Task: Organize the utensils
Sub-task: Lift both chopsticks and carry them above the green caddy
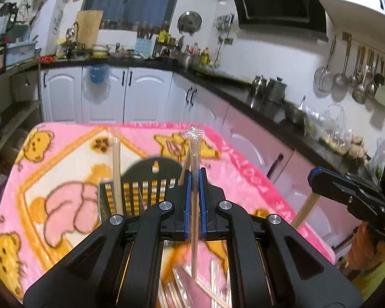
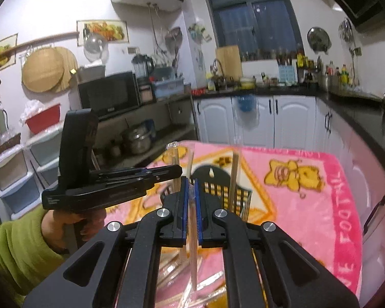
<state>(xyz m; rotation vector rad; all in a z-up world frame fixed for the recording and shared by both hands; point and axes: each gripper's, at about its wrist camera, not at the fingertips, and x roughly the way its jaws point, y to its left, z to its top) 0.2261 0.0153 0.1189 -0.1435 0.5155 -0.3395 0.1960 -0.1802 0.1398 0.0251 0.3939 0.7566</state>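
My left gripper [image 1: 195, 177] is shut on a pair of chopsticks in a clear plastic wrapper [image 1: 194, 148], held upright above the table. My right gripper [image 2: 191, 184] is shut on another wrapped pair of chopsticks [image 2: 192, 231], also upright. A black slotted utensil holder [image 1: 141, 187] stands on the pink blanket just beyond both grippers; it also shows in the right wrist view [image 2: 218, 187]. One wrapped pair [image 1: 116, 169] stands in it. More wrapped chopsticks [image 1: 192, 290] lie in a loose pile below the grippers. The left gripper shows in the right wrist view [image 2: 115, 182].
The table is covered by a pink cartoon blanket [image 1: 64, 166]. A black kitchen counter [image 1: 243, 89] with pots runs behind and to the right. Shelves with a microwave [image 2: 110, 95] stand to the left. The right gripper shows at the right edge [image 1: 346, 190].
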